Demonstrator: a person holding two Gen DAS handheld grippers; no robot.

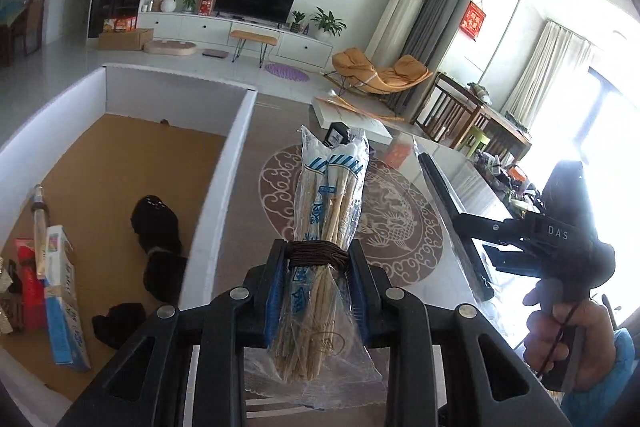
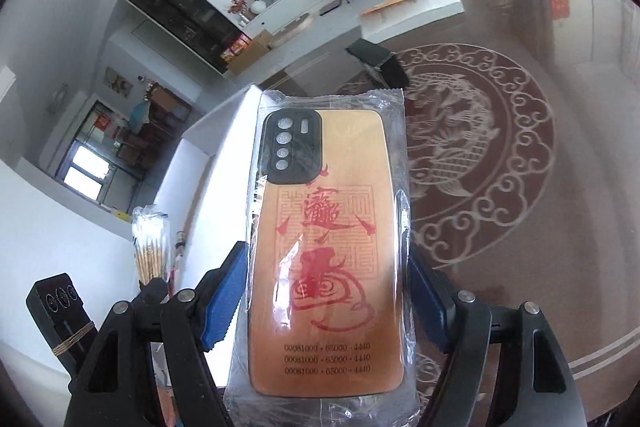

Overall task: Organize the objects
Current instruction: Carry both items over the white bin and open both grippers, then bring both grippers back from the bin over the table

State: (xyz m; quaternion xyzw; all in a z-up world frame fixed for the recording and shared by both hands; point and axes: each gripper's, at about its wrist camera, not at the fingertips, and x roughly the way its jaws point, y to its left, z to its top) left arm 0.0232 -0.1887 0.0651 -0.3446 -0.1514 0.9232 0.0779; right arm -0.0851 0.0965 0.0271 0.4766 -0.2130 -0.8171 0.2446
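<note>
My left gripper (image 1: 318, 291) is shut on a bundle of chopsticks (image 1: 326, 199) in clear plastic, tied with brown cord, held upright above the table beside a white box (image 1: 236, 131). My right gripper (image 2: 326, 307) is shut on an orange phone case (image 2: 320, 247) with red calligraphy, sealed in a clear bag. In the left wrist view the right gripper (image 1: 476, 291) appears at the right with the case edge-on (image 1: 444, 195). In the right wrist view the chopsticks (image 2: 152, 247) show at the lower left.
The white box has a cork-coloured floor holding black items (image 1: 156, 223), a blue-white carton (image 1: 64, 299), a tube (image 1: 39, 223) and red packets (image 1: 30, 279). The glass table (image 2: 580, 187) carries a round dragon pattern (image 2: 476, 155). A black object (image 2: 378, 61) lies at its far edge.
</note>
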